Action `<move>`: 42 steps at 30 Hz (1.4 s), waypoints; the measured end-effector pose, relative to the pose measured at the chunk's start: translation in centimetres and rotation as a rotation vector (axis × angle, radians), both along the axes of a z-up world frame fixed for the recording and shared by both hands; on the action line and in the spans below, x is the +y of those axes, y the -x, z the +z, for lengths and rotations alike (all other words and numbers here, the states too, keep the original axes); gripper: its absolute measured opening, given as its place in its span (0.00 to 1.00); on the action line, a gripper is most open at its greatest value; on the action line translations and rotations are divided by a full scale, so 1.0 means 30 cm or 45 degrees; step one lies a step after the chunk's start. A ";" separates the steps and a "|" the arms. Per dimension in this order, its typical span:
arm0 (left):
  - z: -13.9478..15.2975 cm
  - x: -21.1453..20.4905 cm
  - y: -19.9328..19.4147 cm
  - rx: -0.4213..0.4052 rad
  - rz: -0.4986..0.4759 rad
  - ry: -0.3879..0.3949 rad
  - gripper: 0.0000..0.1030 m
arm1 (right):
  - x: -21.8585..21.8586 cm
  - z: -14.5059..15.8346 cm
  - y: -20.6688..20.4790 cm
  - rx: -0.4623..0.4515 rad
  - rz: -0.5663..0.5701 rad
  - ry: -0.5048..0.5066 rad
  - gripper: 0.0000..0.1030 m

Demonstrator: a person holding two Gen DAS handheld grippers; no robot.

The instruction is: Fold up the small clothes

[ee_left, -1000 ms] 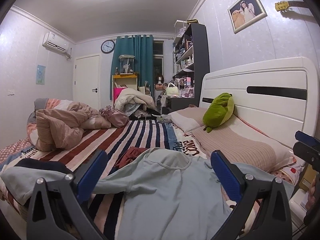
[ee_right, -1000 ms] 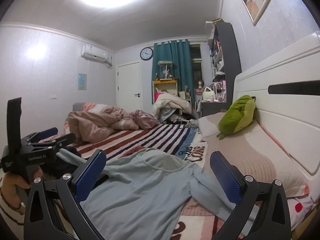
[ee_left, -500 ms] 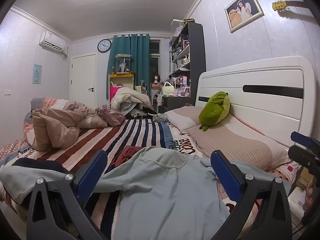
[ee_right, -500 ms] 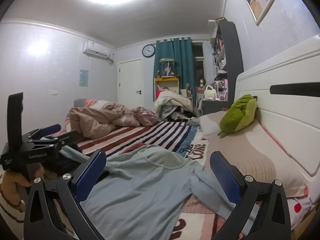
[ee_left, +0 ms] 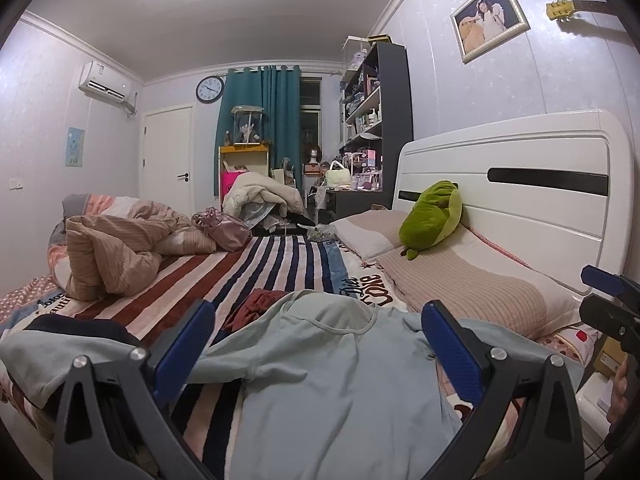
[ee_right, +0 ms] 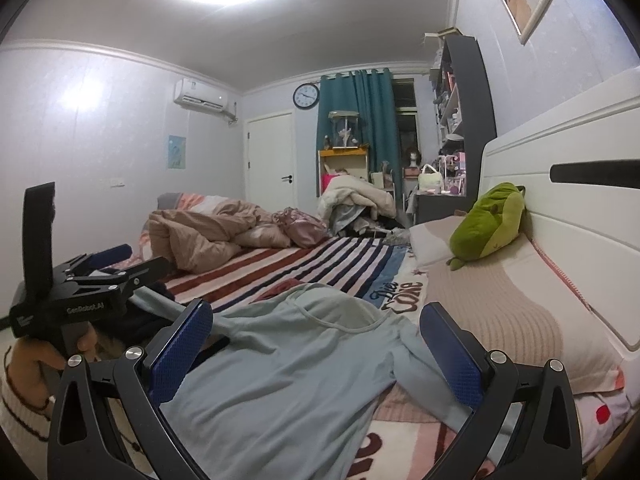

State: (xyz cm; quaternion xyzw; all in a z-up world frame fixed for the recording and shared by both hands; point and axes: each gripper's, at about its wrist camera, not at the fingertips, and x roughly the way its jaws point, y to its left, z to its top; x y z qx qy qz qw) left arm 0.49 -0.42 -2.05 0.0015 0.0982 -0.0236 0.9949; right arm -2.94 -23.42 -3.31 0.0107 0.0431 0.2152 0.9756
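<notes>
A pale blue long-sleeved top [ee_left: 320,376] lies spread flat on the striped bed, neckline pointing away from me; it also shows in the right wrist view [ee_right: 288,376]. My left gripper [ee_left: 316,344] is open and empty, hovering above the top's chest. My right gripper [ee_right: 316,344] is open and empty above the same top, nearer the right sleeve [ee_right: 424,384]. The left gripper's body [ee_right: 80,288] shows at the left of the right wrist view. A dark red garment [ee_left: 256,304] lies beyond the collar.
A striped blanket [ee_left: 256,264] covers the bed. A crumpled pink duvet [ee_left: 112,248] lies far left. Pillows [ee_left: 472,288] and a green plush toy [ee_left: 432,216] rest against the white headboard [ee_left: 520,184]. A dark garment [ee_left: 80,326] lies at the left sleeve.
Both grippers have risen and tilted slightly, so the top sits a little lower in both views. Both stay open and the top has not moved.
</notes>
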 end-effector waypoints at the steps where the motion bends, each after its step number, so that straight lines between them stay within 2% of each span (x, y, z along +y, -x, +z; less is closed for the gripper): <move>1: 0.000 0.000 0.000 0.000 0.000 0.000 0.99 | -0.001 -0.002 0.000 -0.001 0.003 -0.002 1.00; 10: -0.007 0.030 -0.008 0.059 -0.019 0.048 0.99 | 0.008 -0.003 -0.015 0.021 0.010 0.004 1.00; 13: -0.012 0.058 -0.005 0.074 -0.027 0.071 0.99 | 0.016 -0.007 -0.016 -0.005 -0.015 0.012 1.00; 16: -0.020 0.101 -0.003 0.089 -0.037 0.104 0.99 | 0.033 -0.011 -0.017 -0.017 -0.126 0.044 1.00; 21: -0.030 0.239 0.018 0.100 -0.050 0.199 0.99 | 0.083 -0.043 -0.056 0.017 -0.130 0.023 1.00; 23: -0.035 0.334 0.046 0.083 -0.008 0.250 0.99 | 0.105 -0.061 -0.079 0.052 -0.117 0.022 1.00; 25: -0.048 0.443 0.083 0.063 0.068 0.277 0.92 | 0.126 -0.069 -0.102 0.092 -0.097 0.013 1.00; 27: -0.065 0.544 0.116 0.061 0.166 0.292 0.74 | 0.152 -0.074 -0.126 0.117 -0.092 0.018 1.00; 30: -0.108 0.685 0.150 0.078 0.274 0.316 0.63 | 0.202 -0.079 -0.157 0.131 -0.088 0.037 1.00; 34: -0.180 0.819 0.184 0.092 0.400 0.384 0.57 | 0.264 -0.090 -0.175 0.154 -0.043 0.042 1.00; 38: -0.241 0.877 0.172 0.148 0.484 0.359 0.53 | 0.314 -0.101 -0.187 0.180 -0.016 0.065 1.00; 42: -0.286 0.935 0.163 0.187 0.550 0.443 0.50 | 0.337 -0.101 -0.194 0.195 -0.017 0.073 1.00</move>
